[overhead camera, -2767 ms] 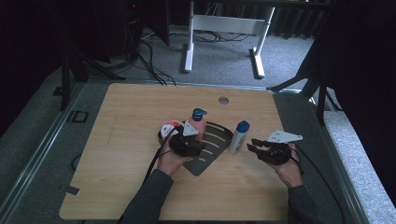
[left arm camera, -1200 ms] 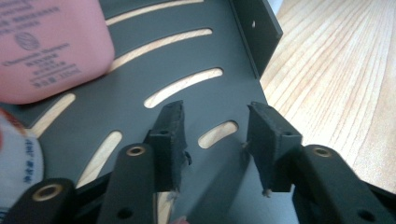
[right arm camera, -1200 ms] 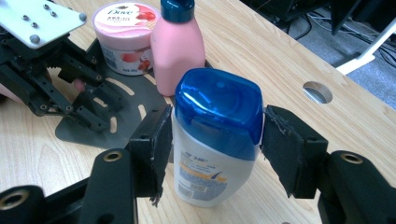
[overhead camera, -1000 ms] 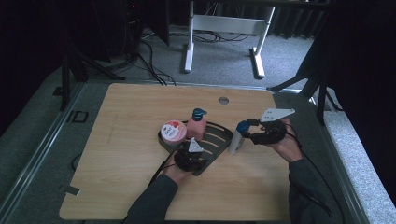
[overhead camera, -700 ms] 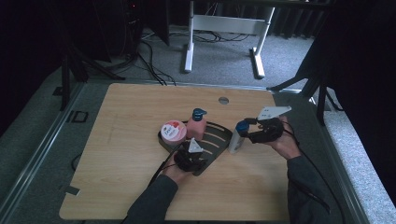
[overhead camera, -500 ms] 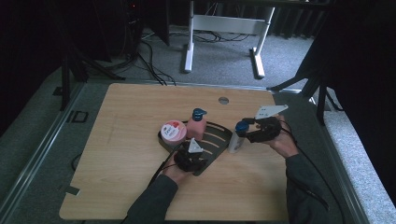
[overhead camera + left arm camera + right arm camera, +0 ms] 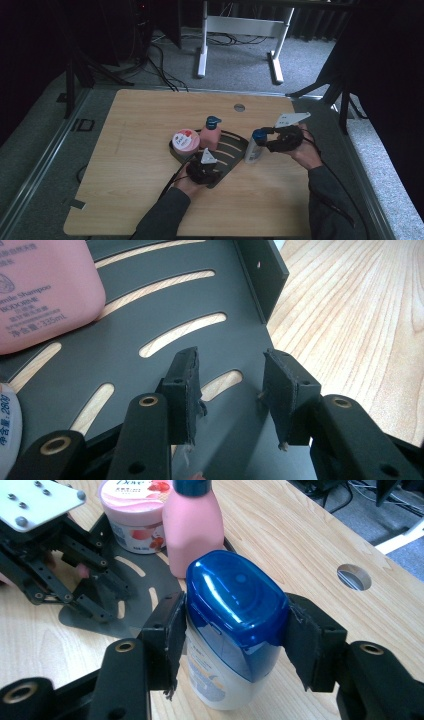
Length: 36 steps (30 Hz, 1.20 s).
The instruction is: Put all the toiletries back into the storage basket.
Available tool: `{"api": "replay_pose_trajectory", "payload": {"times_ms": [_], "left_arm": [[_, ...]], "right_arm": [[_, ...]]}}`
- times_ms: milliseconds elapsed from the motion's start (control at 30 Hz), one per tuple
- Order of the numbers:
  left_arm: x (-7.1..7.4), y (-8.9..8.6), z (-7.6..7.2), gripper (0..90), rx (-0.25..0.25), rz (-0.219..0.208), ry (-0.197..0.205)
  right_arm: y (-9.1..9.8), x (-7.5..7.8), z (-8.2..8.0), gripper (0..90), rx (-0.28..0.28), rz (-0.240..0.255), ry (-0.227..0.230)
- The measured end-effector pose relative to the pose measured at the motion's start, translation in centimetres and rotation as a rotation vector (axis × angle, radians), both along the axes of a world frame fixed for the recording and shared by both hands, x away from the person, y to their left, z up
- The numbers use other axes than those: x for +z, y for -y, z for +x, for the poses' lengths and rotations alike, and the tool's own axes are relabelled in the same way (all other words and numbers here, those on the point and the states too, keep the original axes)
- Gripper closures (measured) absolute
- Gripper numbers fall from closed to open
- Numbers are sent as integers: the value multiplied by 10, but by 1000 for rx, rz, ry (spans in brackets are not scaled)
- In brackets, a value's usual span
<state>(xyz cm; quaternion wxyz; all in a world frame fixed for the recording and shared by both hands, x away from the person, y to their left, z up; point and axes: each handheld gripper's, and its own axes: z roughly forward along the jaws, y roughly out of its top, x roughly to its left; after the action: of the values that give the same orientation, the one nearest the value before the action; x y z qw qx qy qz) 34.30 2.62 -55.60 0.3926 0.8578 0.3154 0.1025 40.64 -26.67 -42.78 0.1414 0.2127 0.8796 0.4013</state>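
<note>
A white bottle with a blue cap (image 7: 252,150) (image 7: 235,605) stands on the table just right of the black slotted tray (image 7: 232,145) (image 7: 150,305). My right gripper (image 7: 261,140) (image 7: 235,625) has just been closing, and its pads now press both sides of the cap. A Dove jar (image 7: 185,140) (image 7: 135,505) and a pink bottle (image 7: 210,135) (image 7: 45,290) stand on the tray. At the tray's near corner my left gripper (image 7: 202,166) (image 7: 232,385) has its pads against a raised wall piece there.
A round cable hole (image 7: 239,107) (image 7: 354,576) lies in the tabletop behind the tray. A white desk frame (image 7: 240,25) stands on the carpet beyond the table. Bare wood runs left of the tray (image 7: 130,150).
My left gripper has come back from the jar and pink bottle to the tray's near corner. My right gripper has moved onto the blue-capped bottle. Both have barely shifted in the last second.
</note>
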Motion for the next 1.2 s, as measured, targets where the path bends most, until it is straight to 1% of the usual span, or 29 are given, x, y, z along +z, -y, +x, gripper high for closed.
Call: {"api": "replay_pose_trajectory", "payload": {"times_ms": [100,267,433,633,767,833,933,1200], "left_arm": [[0,0,0,580,0,-2,0],[0,0,0,577,-1,-3,-2],[0,-1,1,566,-6,-8,-7],[0,-1,1,567,-9,-6,-8],[0,-1,1,566,-9,-6,-8],[0,-1,1,565,-9,-6,-8],[0,-1,1,564,-9,-8,-8],[0,-1,1,559,-10,-11,-11]], "right_arm": [[2,2,-2,472,6,-1,-3],[3,5,-3,503,16,-25,-2],[2,7,-2,507,27,-49,-1],[0,9,0,510,39,-66,-3],[0,10,-3,533,44,-69,-4],[1,10,-4,547,39,-70,-6],[4,11,-5,571,45,-64,-14],[3,14,-8,583,63,-95,-15]]}}
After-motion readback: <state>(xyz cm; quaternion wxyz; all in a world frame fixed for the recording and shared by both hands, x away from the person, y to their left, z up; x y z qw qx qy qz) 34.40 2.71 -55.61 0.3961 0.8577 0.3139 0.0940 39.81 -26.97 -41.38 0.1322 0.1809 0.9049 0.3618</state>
